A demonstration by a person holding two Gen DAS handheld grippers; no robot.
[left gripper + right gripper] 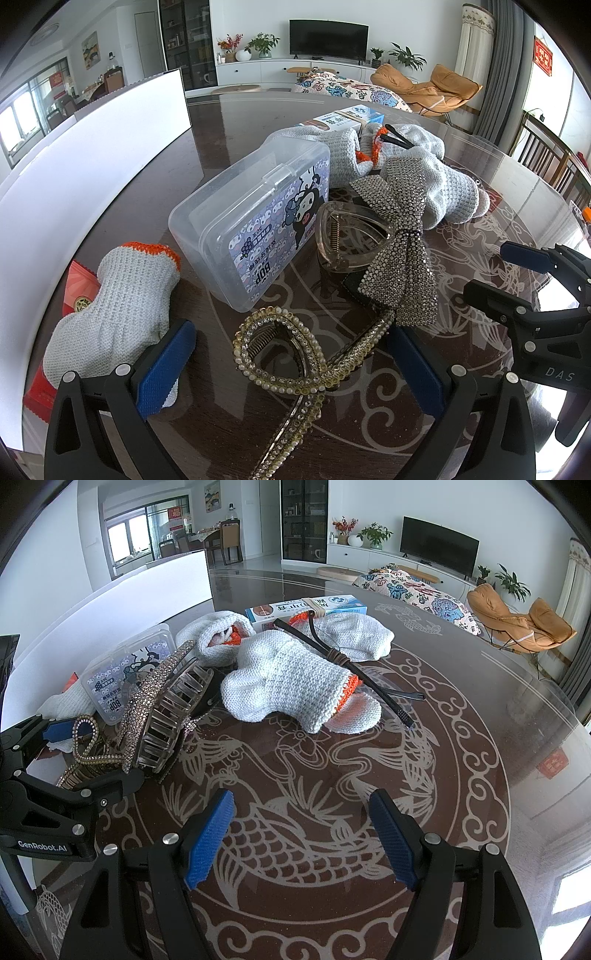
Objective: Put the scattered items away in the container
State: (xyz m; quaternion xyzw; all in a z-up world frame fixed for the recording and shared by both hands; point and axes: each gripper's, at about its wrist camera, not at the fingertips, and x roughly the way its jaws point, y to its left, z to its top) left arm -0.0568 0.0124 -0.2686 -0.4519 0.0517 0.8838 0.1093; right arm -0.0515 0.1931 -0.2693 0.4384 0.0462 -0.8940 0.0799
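The left gripper point(291, 369) was held low over the table point(480, 738), its jaws wide apart on both sides of the pearl hair clip point(280, 354), with nothing gripped yet. It is judged that this clip was the thing to be taken. For a good grasp, the pads should be closed across the looped body and not on the thin tail, which could slip out. The rhinestone bow point(399, 258) was lying on one end of the clip, so a slow lift would be wise. A knitted glove point(118, 306) was touching the left pad.

The right gripper point(301, 834) was also wide open and empty, over a bare part of the table with free room around it. The white container point(92, 155) was standing along the table's left edge, behind the plastic box point(251, 221); the way over this box seemed open.
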